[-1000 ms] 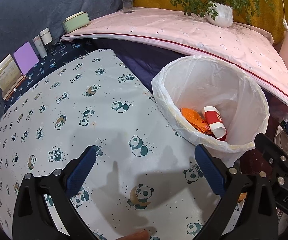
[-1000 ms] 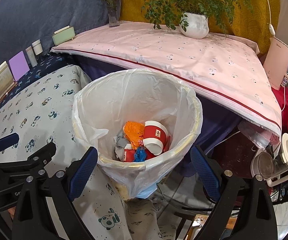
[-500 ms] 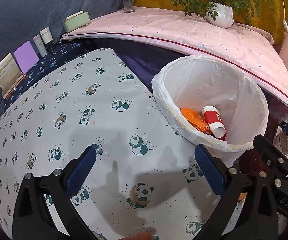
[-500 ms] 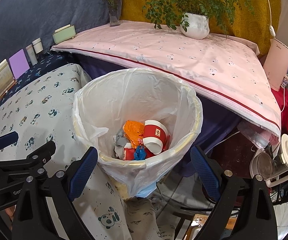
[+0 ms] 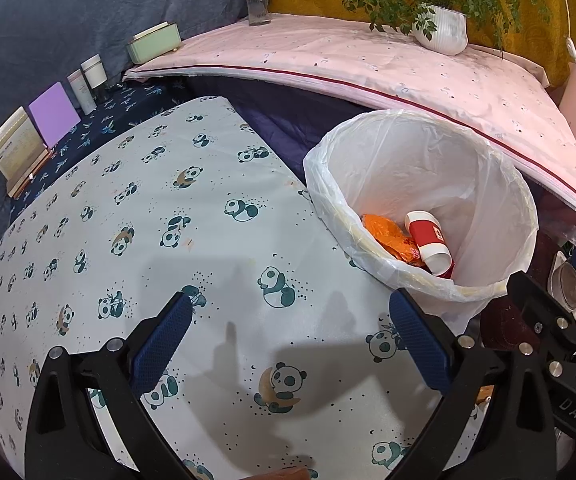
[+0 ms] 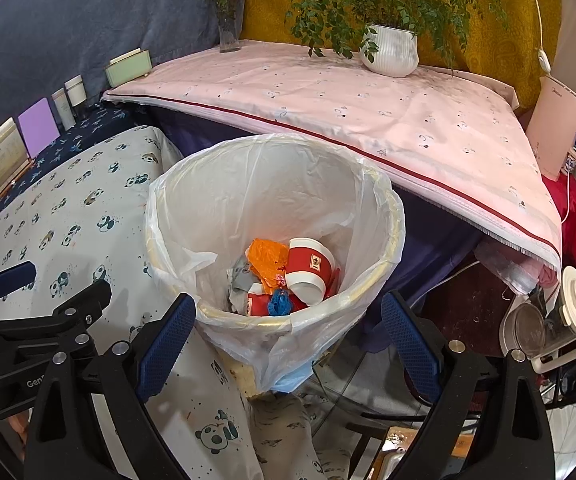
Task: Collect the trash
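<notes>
Panda-print tablecloth (image 5: 207, 240) beneath left tool (image 5: 288, 332), lined bin (image 6: 384, 208) (trash inside) between right tool's (image 6: 288, 320) spread, empty fingers.

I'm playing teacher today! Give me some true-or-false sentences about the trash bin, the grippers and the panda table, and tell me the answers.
1. The trash bin has a white plastic liner. True.
2. A red-and-white paper cup lies inside the bin. True.
3. The left gripper is holding an orange wrapper. False: it is open and empty; the orange wrapper is in the bin.
4. The right gripper is shut. False: its jaws are wide open.
5. Trash litters the panda tablecloth. False: none shows there.
</notes>
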A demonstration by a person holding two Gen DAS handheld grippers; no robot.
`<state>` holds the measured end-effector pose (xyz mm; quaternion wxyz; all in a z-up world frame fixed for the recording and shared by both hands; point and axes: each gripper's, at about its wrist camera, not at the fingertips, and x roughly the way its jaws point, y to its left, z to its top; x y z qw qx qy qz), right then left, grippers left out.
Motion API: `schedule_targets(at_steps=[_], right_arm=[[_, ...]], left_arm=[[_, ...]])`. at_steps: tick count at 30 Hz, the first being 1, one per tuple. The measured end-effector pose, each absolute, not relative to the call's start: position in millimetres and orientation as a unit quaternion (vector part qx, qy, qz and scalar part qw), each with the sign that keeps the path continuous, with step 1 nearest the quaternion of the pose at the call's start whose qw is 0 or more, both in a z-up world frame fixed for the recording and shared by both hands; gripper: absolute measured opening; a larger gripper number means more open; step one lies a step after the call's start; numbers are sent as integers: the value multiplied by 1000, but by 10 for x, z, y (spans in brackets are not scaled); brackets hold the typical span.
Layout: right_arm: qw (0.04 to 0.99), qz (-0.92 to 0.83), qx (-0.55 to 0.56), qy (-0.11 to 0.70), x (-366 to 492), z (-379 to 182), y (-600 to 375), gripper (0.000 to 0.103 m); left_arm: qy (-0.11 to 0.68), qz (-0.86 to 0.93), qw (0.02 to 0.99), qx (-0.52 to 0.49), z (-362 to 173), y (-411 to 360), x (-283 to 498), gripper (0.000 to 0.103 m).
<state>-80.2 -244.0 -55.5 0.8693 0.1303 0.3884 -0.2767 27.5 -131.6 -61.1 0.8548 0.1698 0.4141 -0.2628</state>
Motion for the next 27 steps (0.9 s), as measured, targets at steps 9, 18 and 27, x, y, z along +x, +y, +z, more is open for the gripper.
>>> schedule_targets(at_steps=[9,18,27], right_arm=[[869,-277,131,389,-806,-561,-2435,90],[870,-275,131,388,-835,-568,-2407,90],[870,-275,132,388,-841,-569,-2398,90]], left_arm=[[413,-258,857,167,-605,-1295,251,94],[414,-256,857,168,-596,-1286,247,94],[415,-256,857,167,-597,-1284,244,94]])
